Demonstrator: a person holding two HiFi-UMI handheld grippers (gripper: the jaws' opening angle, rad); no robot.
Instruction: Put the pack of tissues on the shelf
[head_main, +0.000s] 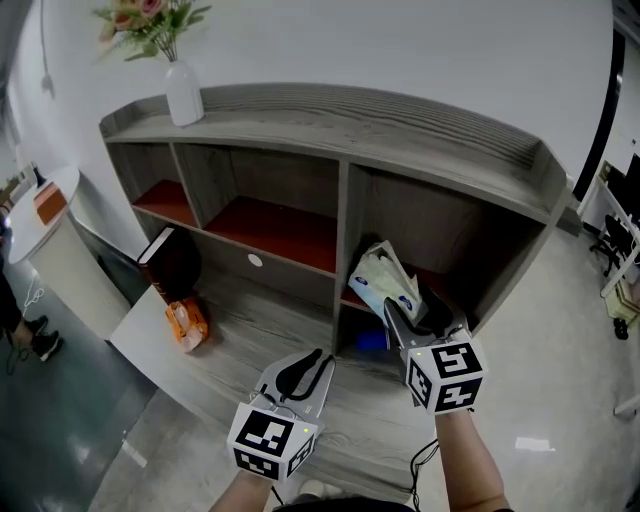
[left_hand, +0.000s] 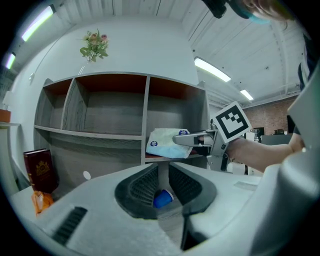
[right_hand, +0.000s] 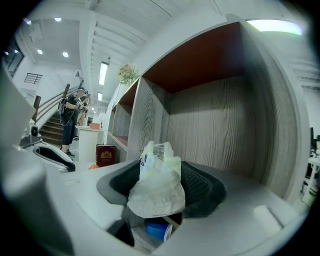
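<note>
The pack of tissues (head_main: 382, 280), white and soft with blue round marks, lies tilted in the right-hand compartment of the grey wooden shelf (head_main: 340, 130). My right gripper (head_main: 408, 300) reaches into that compartment. In the right gripper view the pack (right_hand: 157, 185) stands between the jaws, which are spread wide and open. In the left gripper view the pack (left_hand: 165, 142) rests on the red-brown board with one right finger over it. My left gripper (head_main: 322, 357) hangs back in front of the shelf, shut to a narrow slit, with nothing in it.
A blue cup (head_main: 370, 342) lies on the low ledge under the right compartment. A dark red book (head_main: 165, 262) and an orange packet (head_main: 187, 323) sit at the ledge's left end. A white vase (head_main: 183, 92) with flowers stands on top. A person (right_hand: 70, 117) stands far left.
</note>
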